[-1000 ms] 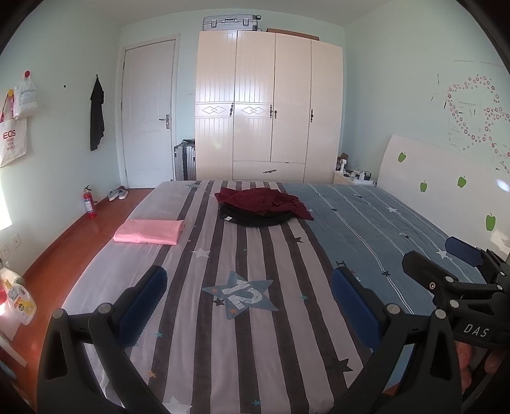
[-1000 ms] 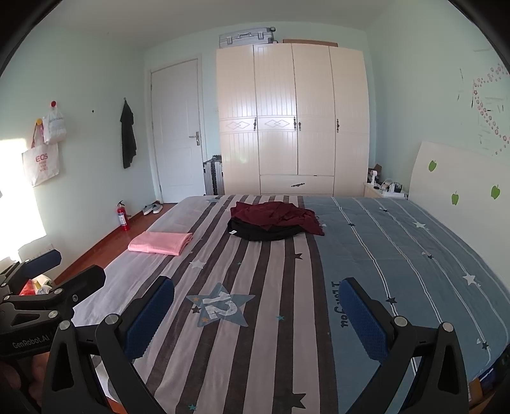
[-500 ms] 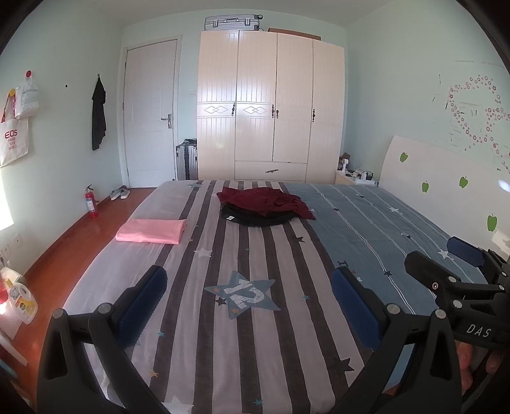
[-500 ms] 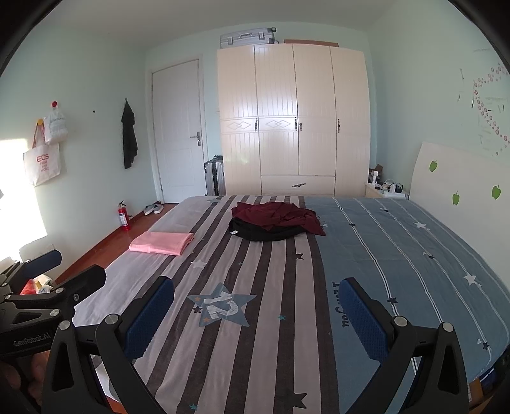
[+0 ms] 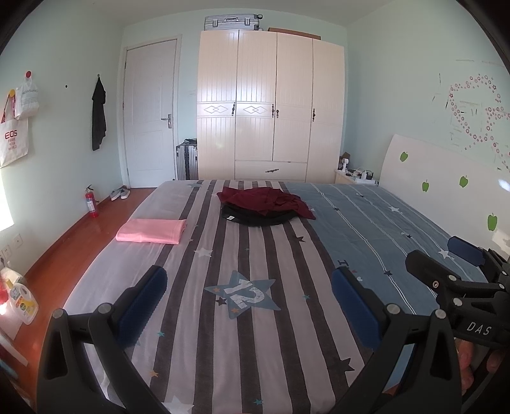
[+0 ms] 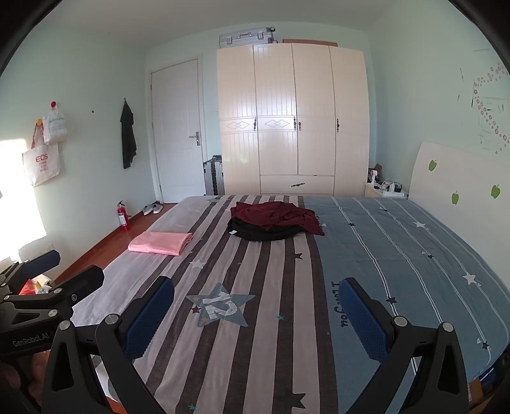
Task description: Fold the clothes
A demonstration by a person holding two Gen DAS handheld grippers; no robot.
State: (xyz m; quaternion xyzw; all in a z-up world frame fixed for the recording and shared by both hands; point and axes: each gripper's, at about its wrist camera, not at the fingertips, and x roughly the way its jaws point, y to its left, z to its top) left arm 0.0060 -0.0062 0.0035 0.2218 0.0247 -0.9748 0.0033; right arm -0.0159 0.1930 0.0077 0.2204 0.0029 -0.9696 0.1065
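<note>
Both the left gripper (image 5: pixel 248 299) and right gripper (image 6: pixel 256 310) are wide open, holding nothing. A dark red top (image 5: pixel 266 200) hides most of black clothes (image 5: pixel 255 218) near the bed's (image 5: pixel 366 223) far edge. Folded pink cloth (image 5: pixel 151 231) lies by its left edge.

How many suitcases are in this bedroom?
2. One silver suitcase lies flat on top of the wardrobe; another suitcase stands on the floor between the door and the wardrobe. More may be hidden.
</note>
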